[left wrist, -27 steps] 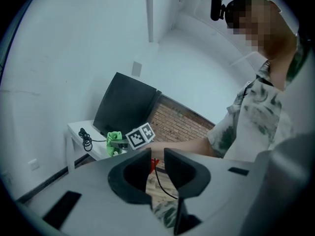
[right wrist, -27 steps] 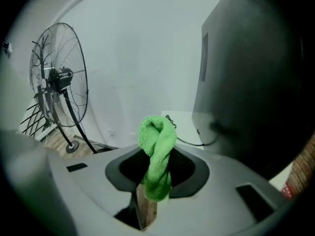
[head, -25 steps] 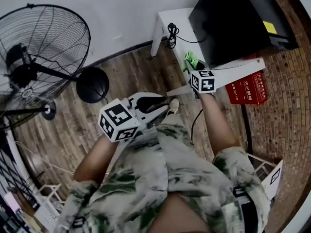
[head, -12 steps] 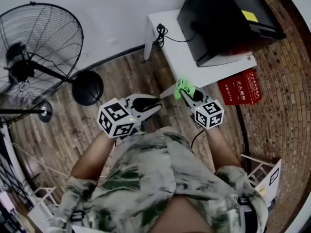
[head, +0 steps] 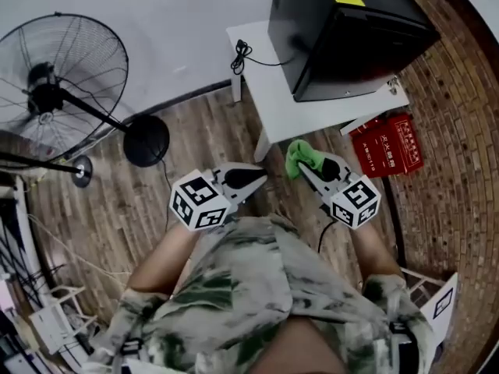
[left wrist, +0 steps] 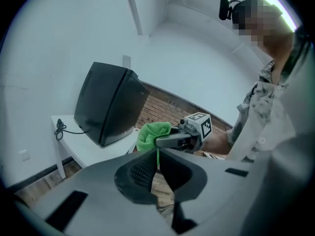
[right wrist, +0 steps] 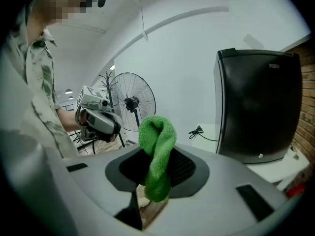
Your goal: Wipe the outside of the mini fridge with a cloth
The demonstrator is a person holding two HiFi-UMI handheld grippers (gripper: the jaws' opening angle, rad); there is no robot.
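Cloth (head: 297, 153) is pinched tight in the right claw (head: 303, 165), well apart from the black mini fridge (head: 343, 37) up on the white tabletop (head: 269, 92), and the left claw (head: 263, 179) is closed on nothing, so I think wiping is not yet begun and the cloth next needs to reach the fridge's side.

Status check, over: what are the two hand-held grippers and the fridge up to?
Right hand-held gripper shut on green cloth. Left hand-held gripper shut, empty. Mini fridge on white table, cloth clear of it. Nothing in between.
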